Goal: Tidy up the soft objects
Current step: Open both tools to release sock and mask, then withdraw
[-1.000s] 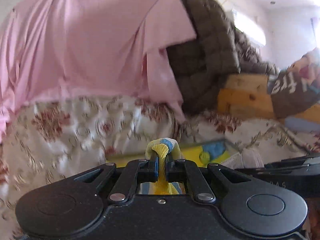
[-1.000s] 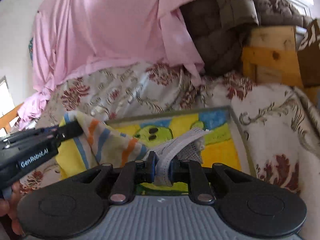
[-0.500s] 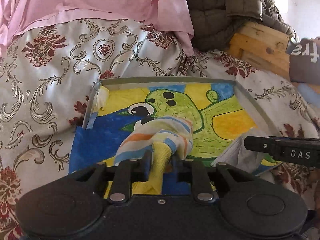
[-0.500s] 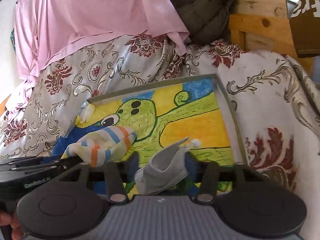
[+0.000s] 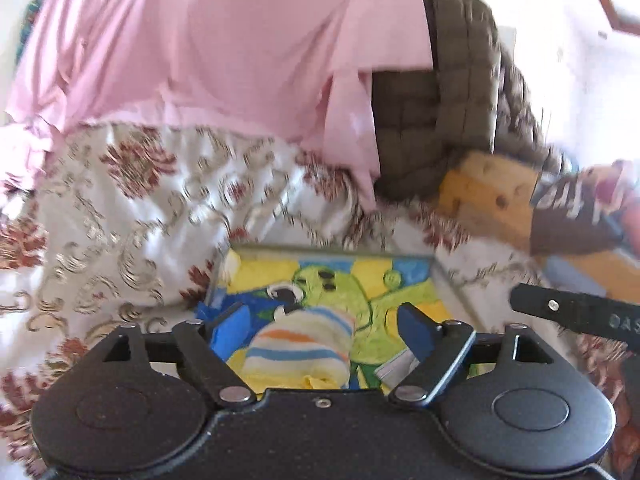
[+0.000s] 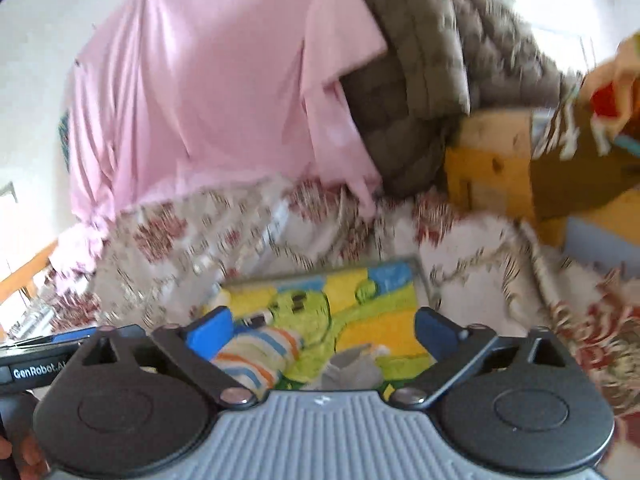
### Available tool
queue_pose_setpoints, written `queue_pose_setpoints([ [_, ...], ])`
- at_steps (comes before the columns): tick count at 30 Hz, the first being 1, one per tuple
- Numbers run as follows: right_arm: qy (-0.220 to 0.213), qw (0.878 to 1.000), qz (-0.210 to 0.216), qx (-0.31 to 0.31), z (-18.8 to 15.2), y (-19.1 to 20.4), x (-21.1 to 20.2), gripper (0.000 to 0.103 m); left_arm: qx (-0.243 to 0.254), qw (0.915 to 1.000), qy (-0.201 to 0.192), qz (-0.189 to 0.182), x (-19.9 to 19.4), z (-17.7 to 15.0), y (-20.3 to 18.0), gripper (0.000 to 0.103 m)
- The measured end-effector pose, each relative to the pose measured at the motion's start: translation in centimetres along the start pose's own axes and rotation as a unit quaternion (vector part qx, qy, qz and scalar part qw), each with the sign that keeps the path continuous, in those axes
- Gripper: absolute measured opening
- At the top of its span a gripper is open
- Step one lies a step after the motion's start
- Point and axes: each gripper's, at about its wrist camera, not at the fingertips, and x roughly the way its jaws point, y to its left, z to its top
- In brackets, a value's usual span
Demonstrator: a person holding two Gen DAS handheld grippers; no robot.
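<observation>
Striped sock [image 6: 256,356] seemingly left of second sock [image 6: 352,368], in tray [image 6: 424,280]

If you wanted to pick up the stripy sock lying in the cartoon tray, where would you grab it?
Probably across the middle of the stripy sock, coming down from above. It lies rolled into a soft bundle on the tray, clear of the grey sock, so the left tongs, now open, could squeeze its sides.

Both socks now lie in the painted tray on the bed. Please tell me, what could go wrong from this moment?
1. The left gripper, whose jaws have just been opening, has the striped sock lying between its pads untouched; pulling back low might snag and drag it out of the tray.
2. The grey sock lies near the tray's front, below the open right gripper, and could also be caught.
3. The tray rests on a soft floral bedcover; a bump may tilt it.
</observation>
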Motion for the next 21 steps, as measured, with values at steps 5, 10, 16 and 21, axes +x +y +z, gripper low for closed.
queue_pose_setpoints([
  [5, -0.050, 0.999, 0.000, -0.013, -0.4, 2.0, -5.8, 0.103, -0.014, 0.9987, -0.049, 0.005, -6.2, 0.0, -0.5, 0.096],
  [10, -0.107, 0.994, -0.010, -0.019, -2.4, 3.7, -11.3, 0.103, -0.013, 0.9962, -0.086, 0.010, -12.1, -0.9, -1.2, 0.102],
  [16, -0.145, 0.989, -0.019, -0.016, -5.7, 4.7, -17.3, 0.103, -0.010, 0.9944, -0.104, 0.015, -18.3, -3.3, -1.5, 0.102],
  [21, -0.125, 0.992, -0.018, -0.021, -7.7, 5.5, -19.7, 0.103, 0.005, 0.9949, -0.099, 0.019, -22.1, -5.9, -1.2, 0.102],
])
